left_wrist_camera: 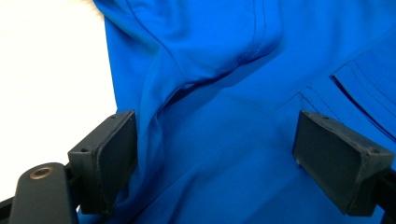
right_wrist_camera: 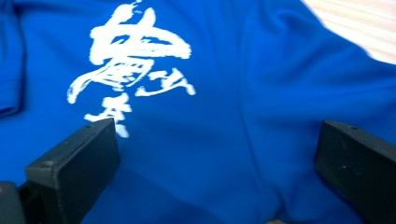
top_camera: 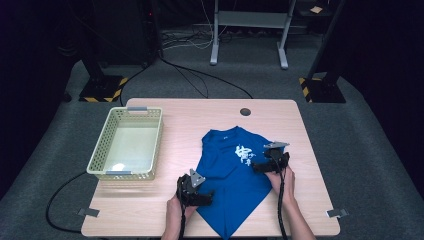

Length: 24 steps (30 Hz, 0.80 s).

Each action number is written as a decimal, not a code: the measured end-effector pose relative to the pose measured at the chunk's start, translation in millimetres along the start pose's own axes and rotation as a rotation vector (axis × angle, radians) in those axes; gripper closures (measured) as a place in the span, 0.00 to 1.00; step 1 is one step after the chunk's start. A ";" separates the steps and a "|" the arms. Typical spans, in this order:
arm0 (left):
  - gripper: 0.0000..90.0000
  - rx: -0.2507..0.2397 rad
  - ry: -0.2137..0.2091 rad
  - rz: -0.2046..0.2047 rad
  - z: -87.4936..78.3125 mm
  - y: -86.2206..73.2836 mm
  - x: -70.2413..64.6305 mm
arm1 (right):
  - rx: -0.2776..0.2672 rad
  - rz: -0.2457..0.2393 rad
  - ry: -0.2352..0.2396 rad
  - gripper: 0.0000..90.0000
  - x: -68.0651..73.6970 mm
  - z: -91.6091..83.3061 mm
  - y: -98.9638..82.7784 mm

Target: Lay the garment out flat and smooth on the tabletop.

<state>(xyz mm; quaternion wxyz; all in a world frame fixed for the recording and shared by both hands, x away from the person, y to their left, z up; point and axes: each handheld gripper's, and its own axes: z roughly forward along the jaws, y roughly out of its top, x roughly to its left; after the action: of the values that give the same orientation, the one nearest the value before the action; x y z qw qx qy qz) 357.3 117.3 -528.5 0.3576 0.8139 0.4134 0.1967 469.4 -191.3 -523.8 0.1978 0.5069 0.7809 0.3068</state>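
A blue T-shirt with a white printed design lies partly folded on the wooden table. My left gripper rests at the shirt's lower left edge, jaws wide apart over loose blue folds that no pad presses. My right gripper sits on the shirt's right side beside the white print, jaws spread wide above the blue cloth, which lies flat under them, ungripped.
A pale yellow mesh basket stands on the table's left part. A round cable hole is near the far edge. Black stands and cables sit on the grey floor beyond.
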 end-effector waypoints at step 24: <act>0.15 -0.001 -0.045 0.002 11.8 14.3 -22.2 | -0.050 0.051 -0.046 0.00 -39.8 -11.4 -17.3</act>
<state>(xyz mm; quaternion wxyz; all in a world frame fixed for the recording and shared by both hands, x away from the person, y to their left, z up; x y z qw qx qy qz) 359.3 88.6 -526.3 0.3672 0.8182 0.4046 0.1790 466.9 -236.0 -527.2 0.2206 0.5284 0.7552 0.3192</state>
